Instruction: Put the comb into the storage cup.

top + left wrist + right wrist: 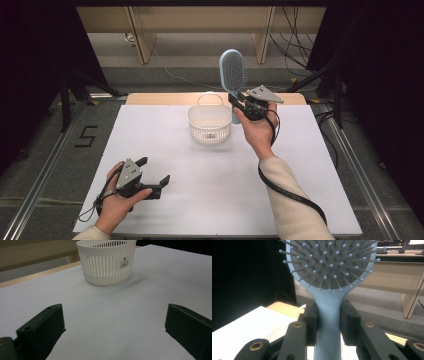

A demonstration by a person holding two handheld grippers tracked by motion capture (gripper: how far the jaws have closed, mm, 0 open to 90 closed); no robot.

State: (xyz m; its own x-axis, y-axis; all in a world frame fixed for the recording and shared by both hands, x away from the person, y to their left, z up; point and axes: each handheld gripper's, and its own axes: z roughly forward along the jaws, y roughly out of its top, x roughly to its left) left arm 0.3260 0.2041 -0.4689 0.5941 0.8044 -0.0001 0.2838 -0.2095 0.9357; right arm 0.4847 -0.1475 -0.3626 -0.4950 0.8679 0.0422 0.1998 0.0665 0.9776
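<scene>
High view, centre: right gripper (239, 99) clamps the hairbrush (233, 72) handle above the basket (210, 126); left gripper (153, 171) gapes wide. Tilted, the brush might snag the rim.

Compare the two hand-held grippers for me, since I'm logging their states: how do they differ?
The right hand-held gripper is shut on the blue hairbrush handle, raised beside the white basket; the left hand-held gripper is open, holds nothing and sits low over the table. Both have black jaws and a grey plate.
</scene>
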